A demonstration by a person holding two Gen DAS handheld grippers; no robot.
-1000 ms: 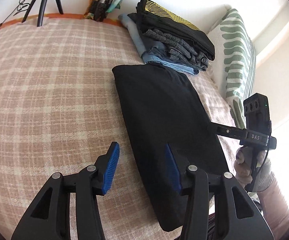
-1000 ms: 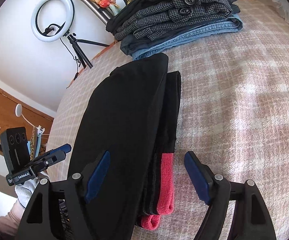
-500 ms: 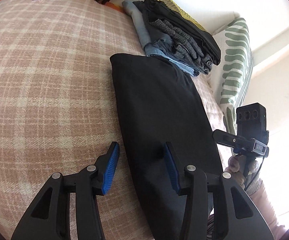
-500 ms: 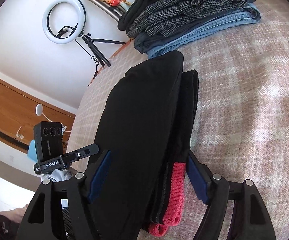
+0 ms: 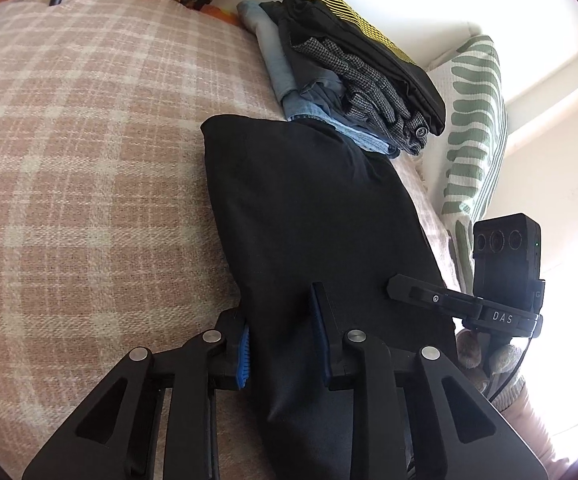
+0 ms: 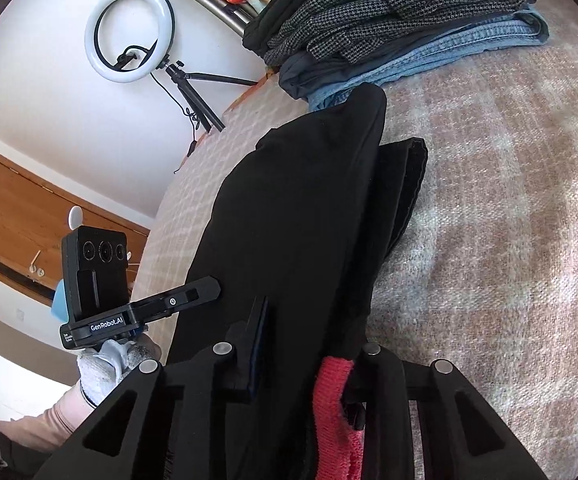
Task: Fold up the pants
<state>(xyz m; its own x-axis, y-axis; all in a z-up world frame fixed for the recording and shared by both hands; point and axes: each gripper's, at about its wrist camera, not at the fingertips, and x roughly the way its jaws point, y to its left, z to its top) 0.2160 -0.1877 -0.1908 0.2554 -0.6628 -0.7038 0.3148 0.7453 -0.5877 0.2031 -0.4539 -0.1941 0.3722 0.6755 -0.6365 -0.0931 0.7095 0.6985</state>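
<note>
The folded black pants [image 5: 313, 216] lie on the plaid bed cover and also show in the right wrist view [image 6: 297, 224], with red cuffs [image 6: 335, 400] at the near end. My left gripper [image 5: 281, 344] is shut on the pants' near left edge. My right gripper [image 6: 313, 356] is shut on the near right edge with the red cuffs between its jaws. Each gripper shows in the other's view, the right one [image 5: 469, 304] and the left one [image 6: 149, 312], on opposite sides of the pants.
A stack of folded clothes [image 5: 353, 76] sits just beyond the pants and also shows in the right wrist view [image 6: 405, 24]. A green-striped pillow [image 5: 473, 128] leans at the right. A ring light on a tripod [image 6: 129, 36] stands past the bed [image 5: 89, 140].
Both grippers moved forward onto the pants' near end and closed on it; a second ago both were open around the fabric.
</note>
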